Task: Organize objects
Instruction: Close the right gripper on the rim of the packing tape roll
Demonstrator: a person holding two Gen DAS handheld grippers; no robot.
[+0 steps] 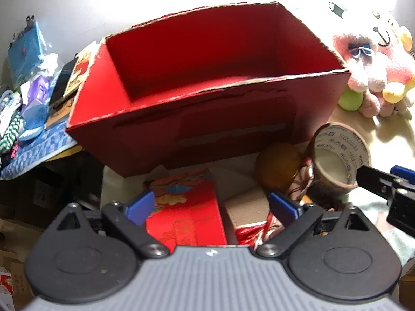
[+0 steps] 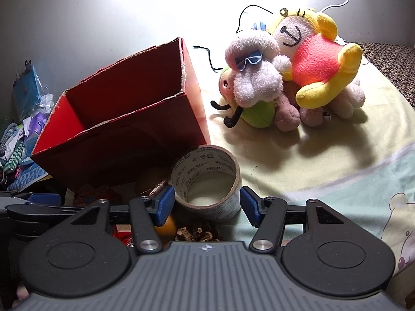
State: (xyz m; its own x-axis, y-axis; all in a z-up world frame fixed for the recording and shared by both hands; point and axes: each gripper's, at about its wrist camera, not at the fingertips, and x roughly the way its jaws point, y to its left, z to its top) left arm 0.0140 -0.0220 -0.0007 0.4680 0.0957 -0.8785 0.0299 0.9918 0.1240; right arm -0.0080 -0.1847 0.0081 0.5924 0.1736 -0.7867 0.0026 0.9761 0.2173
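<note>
A large empty red cardboard box (image 1: 207, 83) (image 2: 124, 119) stands open-topped on the bed. In front of it lie a flat red decorated packet (image 1: 184, 212), a small beige box (image 1: 246, 207), a brown round object (image 1: 278, 164) and a wide roll of brown tape (image 1: 337, 155) (image 2: 207, 181). My left gripper (image 1: 211, 207) is open, its blue pads (image 1: 140, 207) on either side of the packet and the beige box. My right gripper (image 2: 207, 204) is open with the tape roll between its pads (image 2: 164, 204), which do not clamp the roll.
A pile of plush toys (image 2: 285, 77) (image 1: 376, 64) sits right of the box on the pale sheet (image 2: 324, 155). Clutter of cloths and packets (image 1: 31, 90) fills the left side. A pine cone (image 2: 197, 233) and an orange ball (image 2: 167, 226) lie below the tape.
</note>
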